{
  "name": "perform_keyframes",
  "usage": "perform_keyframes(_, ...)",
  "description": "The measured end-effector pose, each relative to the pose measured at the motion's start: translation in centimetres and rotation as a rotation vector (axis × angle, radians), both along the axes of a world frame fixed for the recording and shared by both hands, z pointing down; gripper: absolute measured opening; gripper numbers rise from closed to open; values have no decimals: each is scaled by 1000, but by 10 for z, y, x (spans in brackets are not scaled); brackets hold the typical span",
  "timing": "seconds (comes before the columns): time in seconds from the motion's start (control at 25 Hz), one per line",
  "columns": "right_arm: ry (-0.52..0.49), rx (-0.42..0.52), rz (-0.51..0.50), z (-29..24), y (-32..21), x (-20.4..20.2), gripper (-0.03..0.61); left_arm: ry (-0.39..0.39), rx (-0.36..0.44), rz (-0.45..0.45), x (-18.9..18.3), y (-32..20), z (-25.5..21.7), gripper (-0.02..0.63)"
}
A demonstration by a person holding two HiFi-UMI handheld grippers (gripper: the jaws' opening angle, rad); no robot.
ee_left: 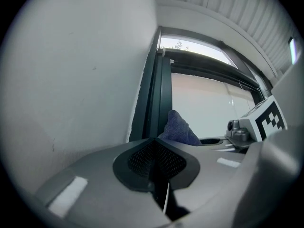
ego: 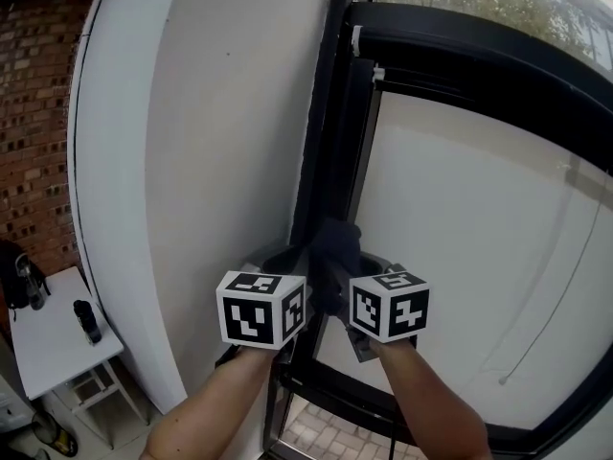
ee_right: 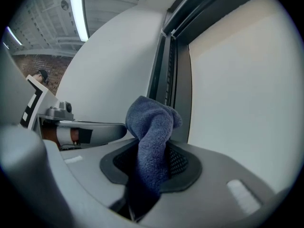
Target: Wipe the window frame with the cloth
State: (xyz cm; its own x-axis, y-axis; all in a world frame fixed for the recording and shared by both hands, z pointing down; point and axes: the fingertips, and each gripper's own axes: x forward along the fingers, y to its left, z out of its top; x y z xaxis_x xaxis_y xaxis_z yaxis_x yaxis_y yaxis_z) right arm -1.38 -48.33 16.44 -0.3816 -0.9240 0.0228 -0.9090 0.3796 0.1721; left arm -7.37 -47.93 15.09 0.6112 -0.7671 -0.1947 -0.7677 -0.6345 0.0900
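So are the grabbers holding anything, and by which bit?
The right gripper pinches the cloth partway along, with a bunched end poking out past the jaws. The left gripper is shut on nothing.

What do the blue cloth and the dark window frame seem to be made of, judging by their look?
The cloth: a soft, fuzzy textile, probably microfibre or terry; its surface shows a fine nap and it folds limply. The window frame: likely painted or coated metal, perhaps aluminium; it is dark, smooth and slightly glossy, with straight, sharp-edged profiles. Plastic cannot be ruled out.
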Motion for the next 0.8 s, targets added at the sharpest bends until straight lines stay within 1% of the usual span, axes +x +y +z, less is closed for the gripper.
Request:
perform_keyframes(0.24,2,37,-10,-39,-4,-2,123,-35,42,10,9,-3,-30,-6)
perform_keyframes(0.36,18,63,-1,-58,-5,-2,123,-42,65,-12,8,-6,-44,-6)
perform_keyframes(0.64,19,154,11,-121,0,1,123,-30,137,-2,10,-1,-89,-6)
perform_keyframes(0.8,44,198,39,-152,0,4,123,-19,164,16,16,5,-115,-6)
